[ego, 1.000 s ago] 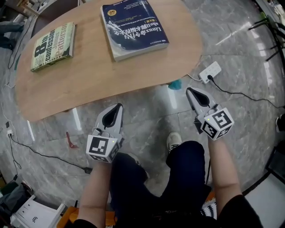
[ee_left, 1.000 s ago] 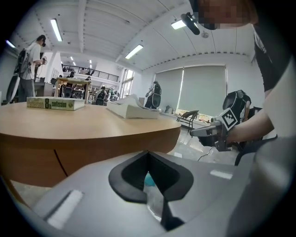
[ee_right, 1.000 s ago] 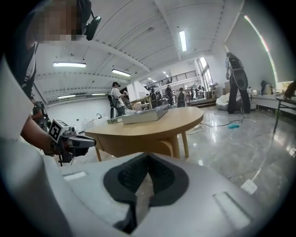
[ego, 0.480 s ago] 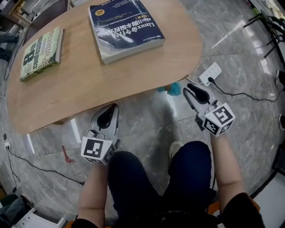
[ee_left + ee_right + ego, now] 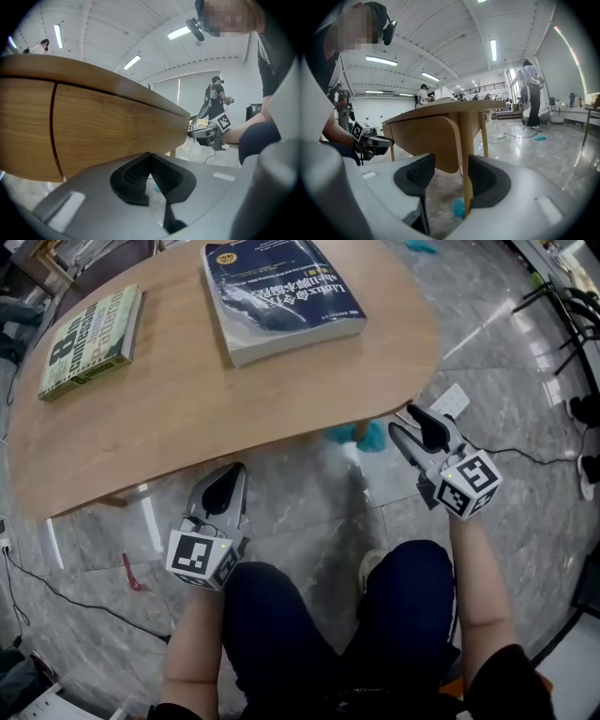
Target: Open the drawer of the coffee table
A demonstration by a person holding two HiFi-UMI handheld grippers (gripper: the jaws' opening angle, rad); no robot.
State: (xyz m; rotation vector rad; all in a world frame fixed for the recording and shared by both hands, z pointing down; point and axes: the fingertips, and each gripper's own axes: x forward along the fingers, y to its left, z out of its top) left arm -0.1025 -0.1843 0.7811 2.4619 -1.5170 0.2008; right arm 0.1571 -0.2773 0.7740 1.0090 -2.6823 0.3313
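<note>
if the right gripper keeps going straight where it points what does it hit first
Most likely the coffee table's wooden leg, seen ahead between the jaws of the right gripper, which have just been opening and grip nothing. Depth is unclear.

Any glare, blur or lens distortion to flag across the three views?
Head view: light streaks glare off the glossy floor; the coffee table top is evenly lit and sharp. Left gripper view: strong fisheye with black corners; the shut left tool is close and soft, the table's wooden side stays readable. Right gripper view: same fisheye; ceiling light strips blow out.
</note>
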